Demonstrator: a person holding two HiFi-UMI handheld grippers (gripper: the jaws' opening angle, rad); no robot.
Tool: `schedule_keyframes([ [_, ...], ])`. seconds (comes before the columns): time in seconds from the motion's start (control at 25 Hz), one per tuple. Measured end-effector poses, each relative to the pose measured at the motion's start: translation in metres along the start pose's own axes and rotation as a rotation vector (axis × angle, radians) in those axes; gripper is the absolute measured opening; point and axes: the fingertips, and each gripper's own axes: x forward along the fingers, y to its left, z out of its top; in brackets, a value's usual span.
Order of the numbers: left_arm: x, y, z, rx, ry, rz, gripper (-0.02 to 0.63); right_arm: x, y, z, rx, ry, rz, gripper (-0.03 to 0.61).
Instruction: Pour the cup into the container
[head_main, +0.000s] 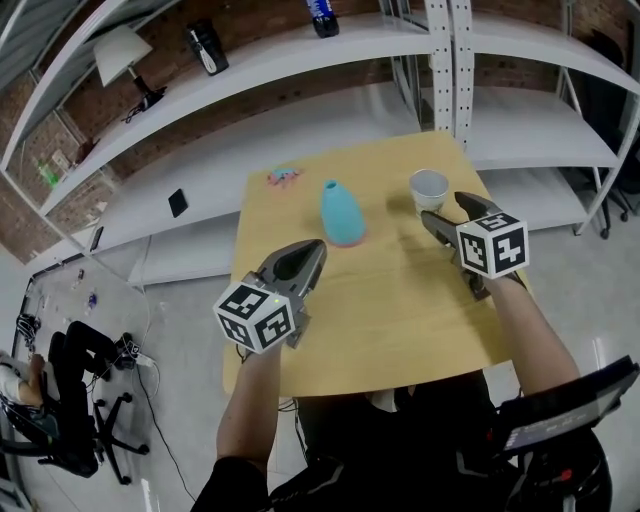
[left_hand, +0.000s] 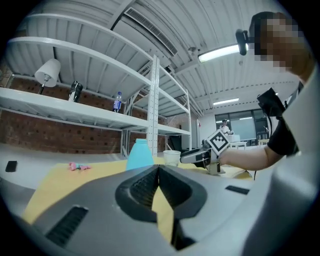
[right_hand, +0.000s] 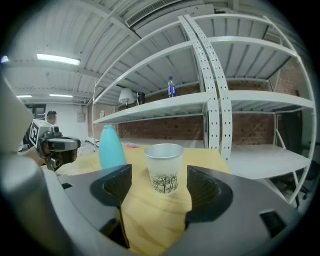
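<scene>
A frosted cup (head_main: 429, 188) with a tree print stands near the far right corner of the wooden table (head_main: 390, 310). A light blue bottle-shaped container (head_main: 342, 213) stands upright to its left. My right gripper (head_main: 447, 208) is open just short of the cup, its jaws wide to either side and not touching it. In the right gripper view the cup (right_hand: 164, 167) stands just ahead of the gap and the container (right_hand: 111, 147) is further left. My left gripper (head_main: 316, 247) is shut and empty, short of the container (left_hand: 140, 154). What the cup holds is hidden.
A small pink object (head_main: 283, 176) lies at the table's far left. White shelving (head_main: 300, 55) with a lamp (head_main: 120, 55) and a bottle (head_main: 322, 17) runs behind the table. An office chair (head_main: 75, 400) stands on the floor to the left.
</scene>
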Motion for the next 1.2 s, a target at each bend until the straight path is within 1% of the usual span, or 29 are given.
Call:
schedule_keyframes([
  [0.08,0.002,0.011,-0.008,-0.019,0.012,0.018,0.0,0.009,-0.002,-0.004,-0.005,0.019,0.002,0.325],
  [0.2,0.002,0.023,-0.015,-0.053,0.008,0.035,0.0,0.018,-0.005,-0.009,-0.009,0.03,0.001,0.325],
  [0.48,0.005,0.029,-0.017,-0.077,-0.015,0.023,0.0,0.03,-0.002,-0.006,-0.016,0.042,0.023,0.325],
  [0.64,0.008,0.029,-0.016,-0.07,-0.019,0.021,0.0,0.037,-0.003,-0.005,-0.005,0.044,0.027,0.325],
  [0.88,0.009,0.032,-0.017,-0.064,-0.014,0.033,0.0,0.044,-0.008,-0.004,0.007,0.054,0.001,0.325],
  [1.08,0.014,0.045,-0.019,-0.052,0.032,0.051,0.0,0.048,-0.009,-0.004,0.011,0.058,-0.001,0.324],
  [1.2,0.016,0.057,-0.021,-0.091,0.032,0.066,0.0,0.051,-0.008,-0.004,0.015,0.06,-0.001,0.324],
])
